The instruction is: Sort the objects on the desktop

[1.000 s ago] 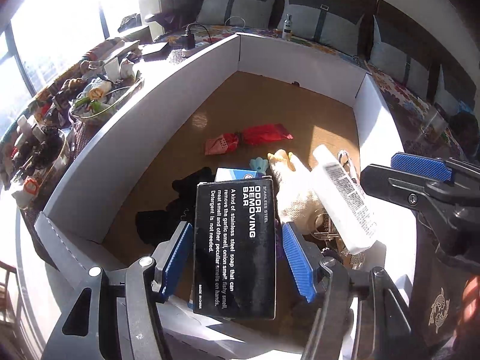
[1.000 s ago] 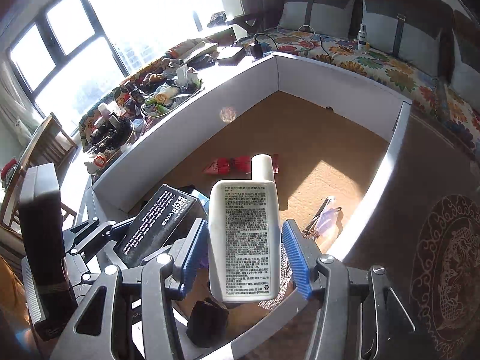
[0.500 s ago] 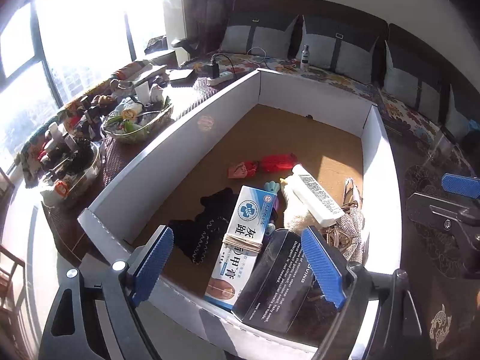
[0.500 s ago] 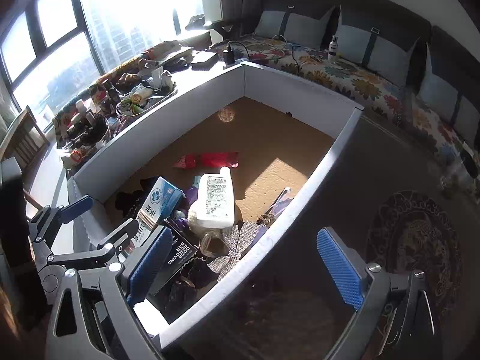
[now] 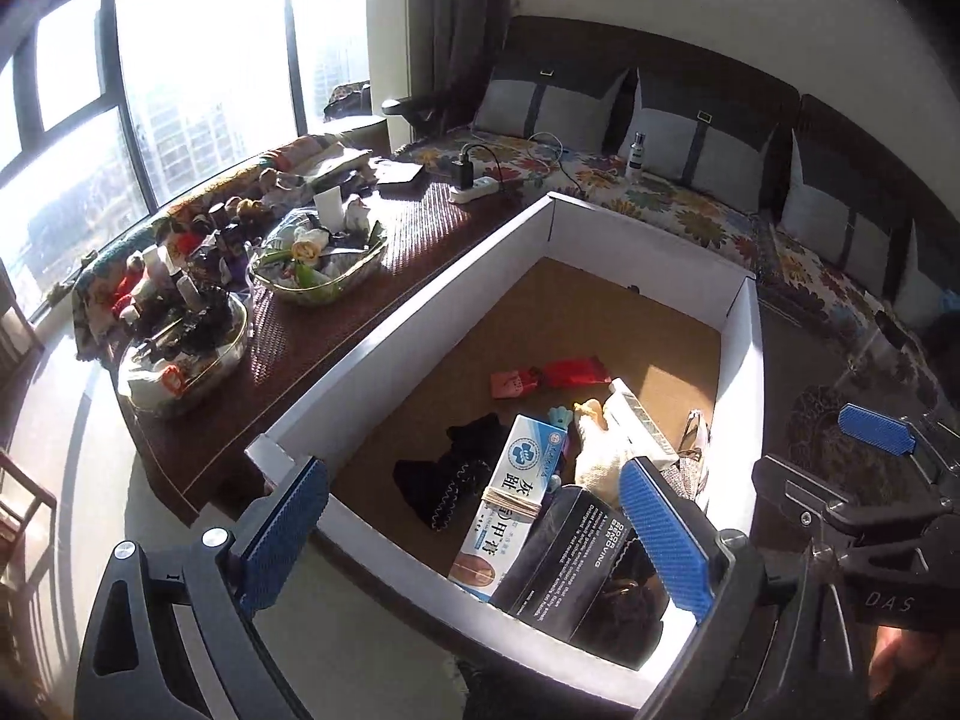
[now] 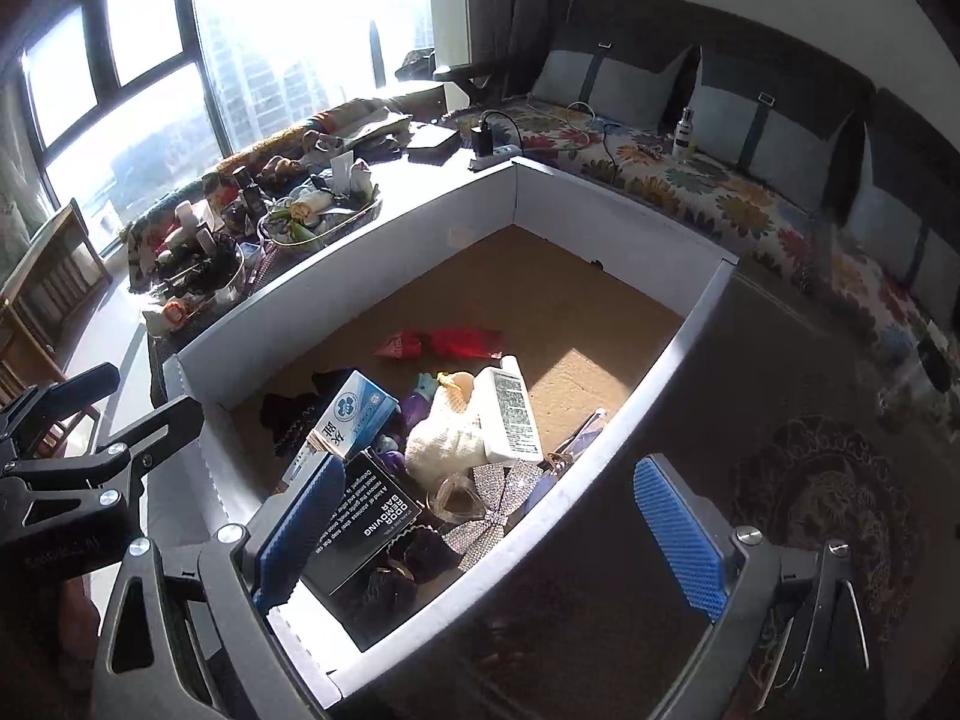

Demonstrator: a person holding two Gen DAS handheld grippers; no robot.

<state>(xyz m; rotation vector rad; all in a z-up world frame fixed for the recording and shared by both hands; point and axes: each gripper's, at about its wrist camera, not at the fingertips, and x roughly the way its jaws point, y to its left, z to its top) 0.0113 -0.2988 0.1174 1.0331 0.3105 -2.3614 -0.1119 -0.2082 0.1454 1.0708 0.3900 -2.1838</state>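
Take the white box (image 5: 420,312) as your reference. Its far half is bare brown floor, open to you from above, with only the red packet (image 5: 570,372) lying flat near the middle. The near corner is crowded: black carton (image 6: 366,528), blue-and-white carton (image 5: 516,504), white bottle (image 6: 510,414), knitted cloth (image 6: 444,438). Left of the box, 2 full bowls (image 5: 312,264) block the tabletop; right of it, dark surface lies clear.

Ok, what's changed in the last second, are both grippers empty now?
Yes. The left gripper let go of the black box and the right gripper let go of the white bottle; both now lie in the white bin. Both jaws have just been opening, with nothing between them. The red packets and black cloth stayed put.
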